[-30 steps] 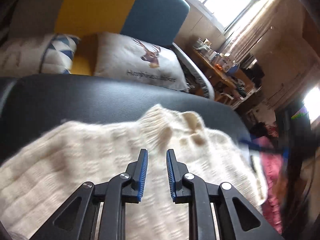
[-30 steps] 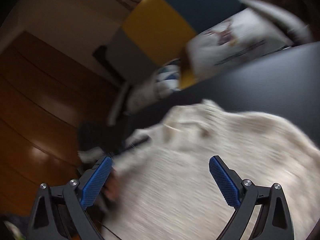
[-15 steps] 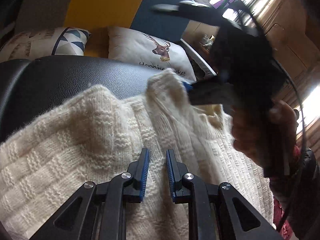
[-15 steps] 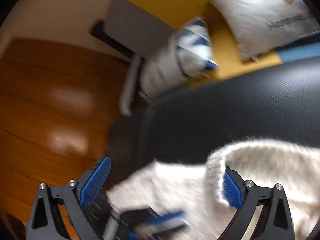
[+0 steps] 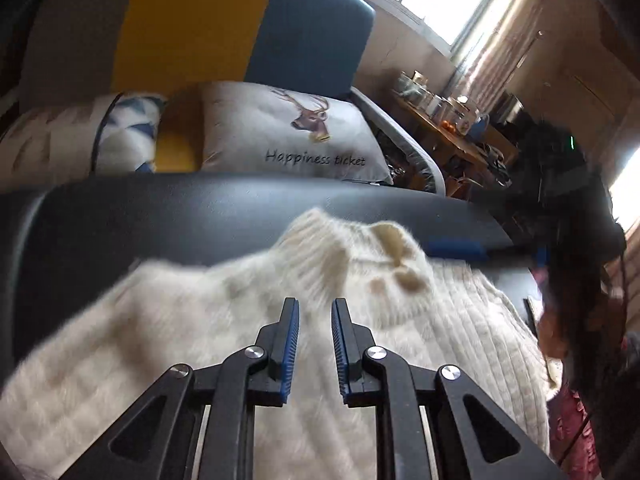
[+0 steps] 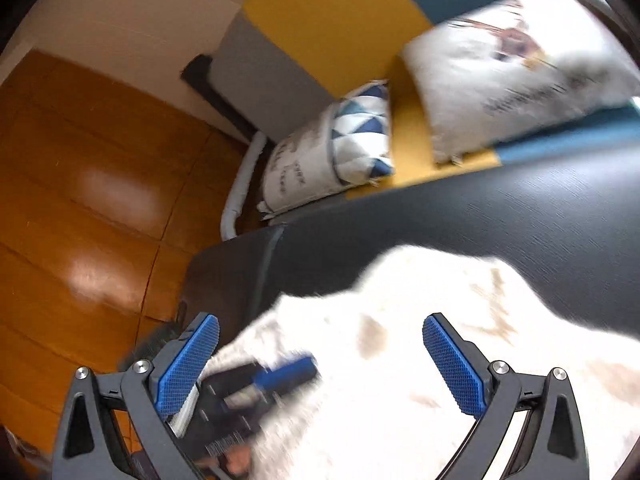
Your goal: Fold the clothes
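Behind the dark worktop stands a sofa with two cushions. On the worktop lies a cream sweater, collar toward the sofa. Left gripper hovers above it, fingers narrow, gripping nothing; right gripper fingers spread wide, empty

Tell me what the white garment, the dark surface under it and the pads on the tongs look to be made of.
Garment: knitted yarn, probably wool or acrylic; ribbed rows and a fuzzy edge show.
Dark surface: looks like leatherette or textured vinyl; fine grain, dull sheen.
Pads: blue rubber or plastic, by the fine cross-hatched texture.
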Available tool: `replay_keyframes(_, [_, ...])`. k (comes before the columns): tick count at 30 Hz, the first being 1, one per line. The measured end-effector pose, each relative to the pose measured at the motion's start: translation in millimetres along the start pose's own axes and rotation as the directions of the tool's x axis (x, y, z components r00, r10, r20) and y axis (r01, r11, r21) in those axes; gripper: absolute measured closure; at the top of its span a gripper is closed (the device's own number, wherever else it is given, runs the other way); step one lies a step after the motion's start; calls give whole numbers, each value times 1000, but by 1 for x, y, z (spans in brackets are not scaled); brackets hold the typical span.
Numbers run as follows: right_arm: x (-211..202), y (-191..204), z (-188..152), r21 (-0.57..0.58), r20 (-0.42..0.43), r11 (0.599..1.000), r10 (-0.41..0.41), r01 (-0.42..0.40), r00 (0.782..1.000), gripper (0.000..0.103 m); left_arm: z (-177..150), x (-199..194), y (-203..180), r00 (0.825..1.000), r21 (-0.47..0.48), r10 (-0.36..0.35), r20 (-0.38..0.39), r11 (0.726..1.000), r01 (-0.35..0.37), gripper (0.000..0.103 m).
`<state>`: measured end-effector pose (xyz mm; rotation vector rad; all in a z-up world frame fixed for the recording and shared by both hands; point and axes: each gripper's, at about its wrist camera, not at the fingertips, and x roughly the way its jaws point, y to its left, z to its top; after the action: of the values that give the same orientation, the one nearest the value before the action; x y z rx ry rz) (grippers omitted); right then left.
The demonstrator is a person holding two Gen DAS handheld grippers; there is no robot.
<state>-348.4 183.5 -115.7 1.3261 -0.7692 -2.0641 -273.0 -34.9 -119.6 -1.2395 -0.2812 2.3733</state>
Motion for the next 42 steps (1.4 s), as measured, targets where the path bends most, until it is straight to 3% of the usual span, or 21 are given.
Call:
replay_keyframes(3, [-14,-36,-13,82,-5,994,-68,68,998,0,7,25,7,996,-14,76,-41,997,-77,88])
replay_keyframes(5, [-15,-61,-14,124,3,978,-170,169,985,0,3,28,17,997,-27,76,-24,997,-77,94])
replay_keyframes(7, [-28,-77,-16,144,94,983,-129,115,987,1,3,27,22,998,-55,57,-18,997,-57,94])
replay_keyframes(10, [-33,-82,-19,130,129,986,-117,100,985,1,4,23,20,998,-68,59,-34,996,-61,92])
replay_keyframes(14, [-32,-68,-22,114,106,982,-161,148,981,1,-9,-29,38,998,-217,-58,4,975,57,86])
replay_keyframes(17, [-43,-47,-38,86,114,984,-168,159,979,0,-36,-87,65,997,-296,-65,52,952,78,85])
replay_keyframes(21, [-41,-11,-85,6,75,993,-117,117,990,0,-94,-180,113,990,-345,113,84,935,-78,84])
replay_keyframes(23, [-29,5,-109,-35,37,993,-115,117,993,0,-123,-216,136,981,-391,178,83,911,-132,84])
replay_keyframes(28, [9,58,-163,-168,-48,979,-123,114,991,0,-192,-286,191,931,-488,359,73,827,-280,84])
replay_keyframes(32, [46,99,-194,-249,-112,964,-128,97,985,0,-226,-304,216,908,-520,414,62,790,-325,84])
replay_keyframes(35, [67,121,-210,-289,-141,952,-146,100,979,0,-237,-302,231,911,-535,410,51,781,-322,84])
replay_keyframes(38, [86,130,-216,-324,-131,928,-239,186,962,0,-242,-288,246,900,-524,435,0,767,-370,84])
replay_keyframes(42, [105,130,-216,-336,-126,909,-302,246,945,0,-232,-281,268,888,-521,460,4,758,-391,84])
